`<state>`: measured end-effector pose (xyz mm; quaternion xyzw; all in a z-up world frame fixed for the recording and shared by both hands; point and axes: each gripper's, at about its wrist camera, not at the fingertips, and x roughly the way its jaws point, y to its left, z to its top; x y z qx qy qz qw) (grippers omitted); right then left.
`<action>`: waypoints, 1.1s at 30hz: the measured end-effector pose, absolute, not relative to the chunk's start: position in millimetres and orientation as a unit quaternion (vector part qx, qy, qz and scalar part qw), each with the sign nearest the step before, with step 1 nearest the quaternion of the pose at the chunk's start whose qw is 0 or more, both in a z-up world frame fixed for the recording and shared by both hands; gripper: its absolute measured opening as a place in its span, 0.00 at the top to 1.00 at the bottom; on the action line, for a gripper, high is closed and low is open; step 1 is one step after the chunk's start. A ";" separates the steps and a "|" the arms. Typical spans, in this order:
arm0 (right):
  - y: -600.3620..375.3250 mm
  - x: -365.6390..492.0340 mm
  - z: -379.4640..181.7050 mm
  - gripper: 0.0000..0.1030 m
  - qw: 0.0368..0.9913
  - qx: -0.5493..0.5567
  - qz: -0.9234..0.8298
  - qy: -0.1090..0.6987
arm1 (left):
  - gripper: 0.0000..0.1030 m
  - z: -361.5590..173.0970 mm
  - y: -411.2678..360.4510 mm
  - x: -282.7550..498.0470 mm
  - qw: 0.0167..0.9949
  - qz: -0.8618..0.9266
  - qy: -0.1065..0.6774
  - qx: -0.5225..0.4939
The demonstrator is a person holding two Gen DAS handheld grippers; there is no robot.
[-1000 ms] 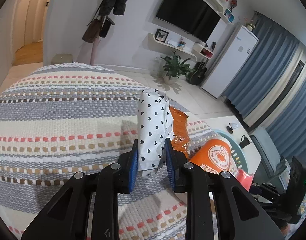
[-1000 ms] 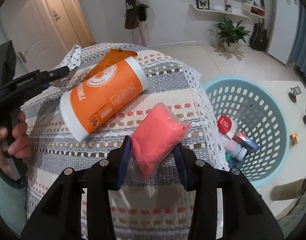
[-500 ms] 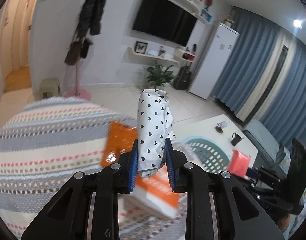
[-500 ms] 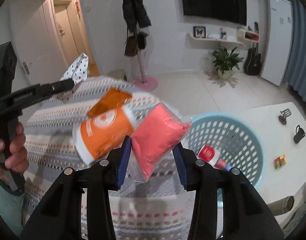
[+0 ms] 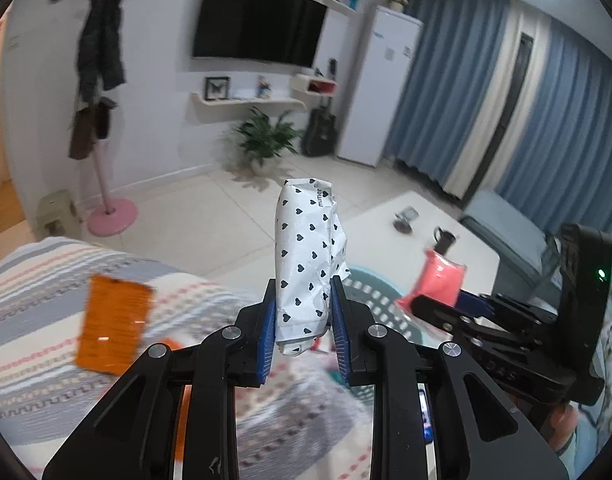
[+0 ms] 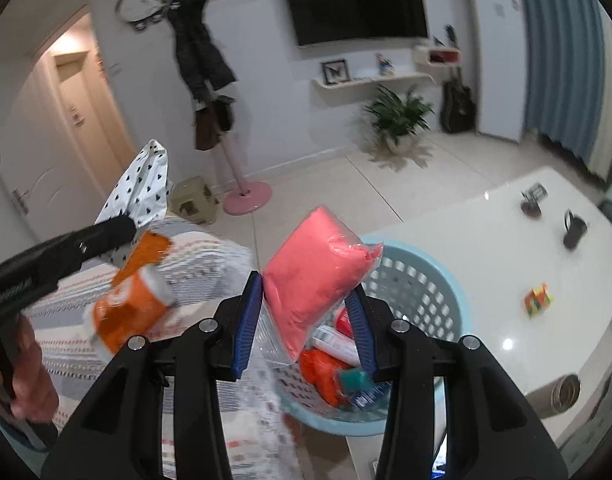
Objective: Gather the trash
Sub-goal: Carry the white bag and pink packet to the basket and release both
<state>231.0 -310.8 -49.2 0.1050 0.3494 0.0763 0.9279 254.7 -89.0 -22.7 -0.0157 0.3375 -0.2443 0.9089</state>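
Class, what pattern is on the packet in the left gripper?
White packet with small black hearts; left wrist view.

"mumer" on heart-print wrapper

The left tongs and right tongs share one build: matte black angular arms with triangular cut-outs, round silver screws at the joints, and ribbed blue pads lining the fingers. A black upright block on the right handle carries a small green light. A hand wraps the left handle

Orange canister — motion-blurred.
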 end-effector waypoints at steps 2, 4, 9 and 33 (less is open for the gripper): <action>-324.2 236.6 -61.4 0.62 0.923 0.114 0.056 0.364 | 0.77 -32.8 -109.6 259.6 0.902 -0.254 0.349 -0.004; -336.9 242.0 -74.8 0.62 0.916 0.124 0.039 0.381 | 0.77 -41.8 -122.3 263.8 0.896 -0.260 0.359 0.001; -354.0 251.0 -103.8 0.62 0.900 0.140 0.023 0.412 | 0.76 -70.6 -143.9 278.3 0.883 -0.260 0.391 -0.001; -344.9 251.0 -113.9 0.50 0.887 0.142 0.018 0.440 | 0.44 -82.7 -128.3 264.4 0.879 -0.253 0.404 -0.033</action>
